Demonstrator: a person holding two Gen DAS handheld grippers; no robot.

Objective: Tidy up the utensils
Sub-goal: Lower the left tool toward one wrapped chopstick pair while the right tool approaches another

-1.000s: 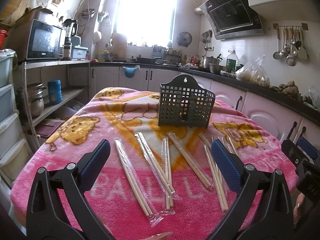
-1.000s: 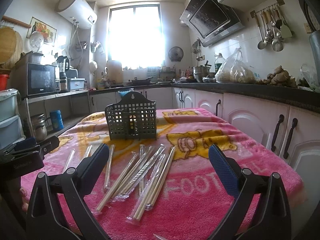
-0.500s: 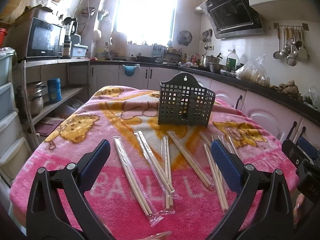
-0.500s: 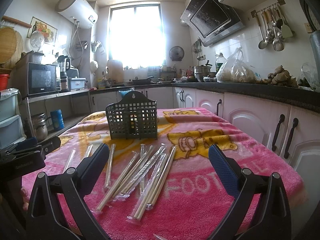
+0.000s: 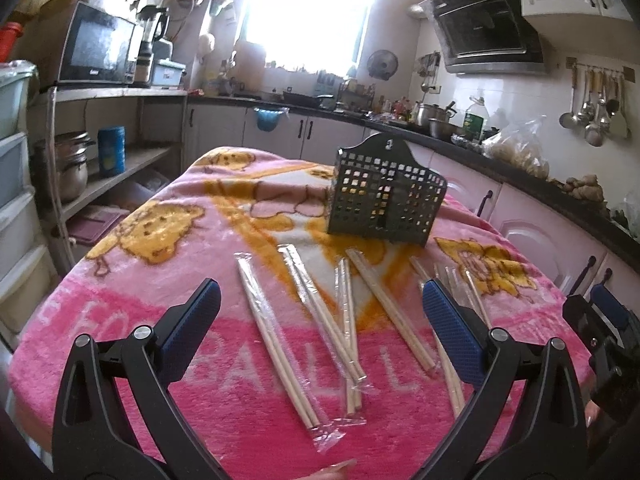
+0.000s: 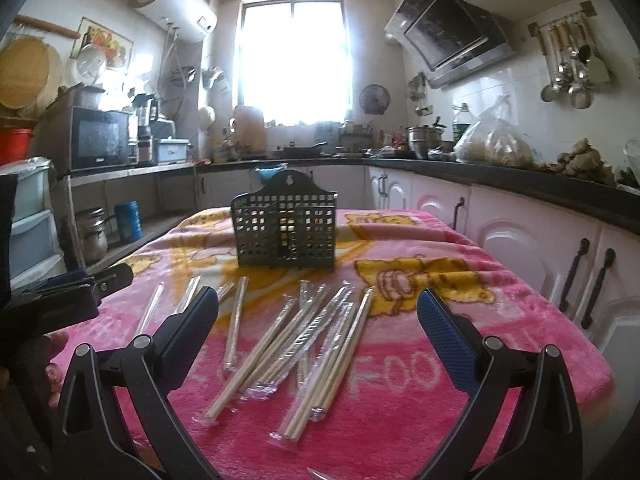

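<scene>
The left gripper [image 5: 320, 320], black-framed with blue ribbed pads, is being held with its fingers spread wide and nothing between them, above the near edge of a table covered by a pink plush blanket with yellow cartoon prints [image 5: 132, 292]. The right gripper [image 6: 318, 320], of the same build, is likewise being held spread and empty over the same blanket; in the left wrist view only part of it is being shown, cut off at the right edge. Pairs of pale wooden chopsticks in clear plastic sleeves [image 5: 276, 340] are lying scattered on the blanket between and beyond the fingers, some crossing one another, and one pair is being partly hidden behind the left gripper's right finger. Farther back, a dark perforated plastic utensil basket [image 6: 285, 232] is standing upright on the blanket, apart from the chopsticks. Its interior is being obscured by the lattice and the window glare, so any contents cannot be made out.
</scene>
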